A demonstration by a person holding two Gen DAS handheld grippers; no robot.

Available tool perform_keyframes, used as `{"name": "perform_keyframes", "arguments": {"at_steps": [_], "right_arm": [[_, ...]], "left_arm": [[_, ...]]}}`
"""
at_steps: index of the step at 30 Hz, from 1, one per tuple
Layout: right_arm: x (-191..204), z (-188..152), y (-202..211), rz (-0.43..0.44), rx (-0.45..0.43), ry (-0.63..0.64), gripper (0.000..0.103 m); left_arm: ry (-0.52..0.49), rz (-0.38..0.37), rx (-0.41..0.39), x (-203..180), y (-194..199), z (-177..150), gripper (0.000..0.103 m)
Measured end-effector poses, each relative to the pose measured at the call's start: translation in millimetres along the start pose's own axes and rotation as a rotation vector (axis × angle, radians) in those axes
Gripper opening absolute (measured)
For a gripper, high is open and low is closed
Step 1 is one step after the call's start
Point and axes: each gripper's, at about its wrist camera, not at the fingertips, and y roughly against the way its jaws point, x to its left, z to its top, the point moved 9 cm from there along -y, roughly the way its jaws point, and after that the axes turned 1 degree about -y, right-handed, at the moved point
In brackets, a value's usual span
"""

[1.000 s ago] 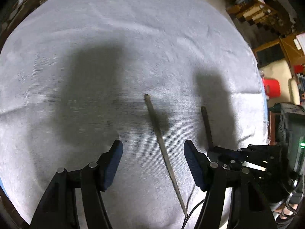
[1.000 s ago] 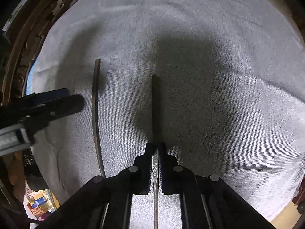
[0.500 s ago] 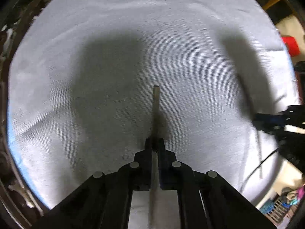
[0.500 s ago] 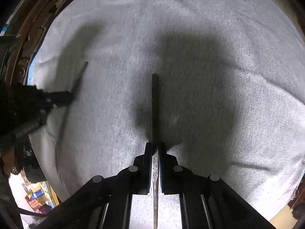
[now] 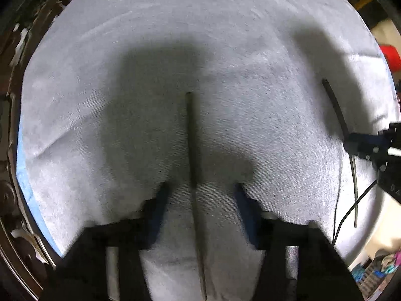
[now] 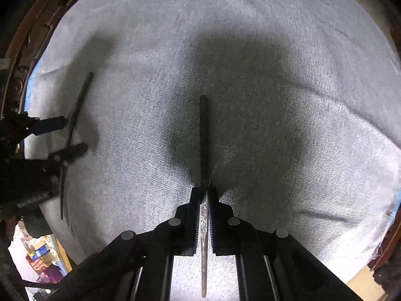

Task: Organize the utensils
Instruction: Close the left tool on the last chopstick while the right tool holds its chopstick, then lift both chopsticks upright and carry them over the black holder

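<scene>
I am holding a two-finger gripper in each hand, both pointing straight down at a round table covered with a pale grey cloth (image 5: 225, 37).

My left gripper (image 5: 199, 193) is opening. A thin dark metal utensil (image 5: 193, 155) lies on the cloth in the gap between its fingers, and the pads stand clear of it on either side. This view is blurred.

My right gripper (image 6: 205, 195) is clamped tight on a second slim dark utensil (image 6: 203, 138), gripping it partway along; its far end points across the cloth toward the far edge.

The left-hand piece lies near the cloth's left edge, the right-hand piece toward the middle, roughly parallel and well apart.
</scene>
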Motion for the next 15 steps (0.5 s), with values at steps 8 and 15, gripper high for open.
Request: {"name": "perform_keyframes", "arguments": {"at_steps": [8, 15], "right_arm": [[19.8, -5.7, -7.5, -0.016, 0.046, 0.025, 0.009], [32.3, -0.6, -11.7, -0.062, 0.064, 0.032, 0.008]], "left_arm": [[-0.011, -0.036, 0.056, 21.1, 3.9, -32.3, 0.006], [-0.010, -0.002, 0.032, -3.7, 1.0, -28.0, 0.005]]}}
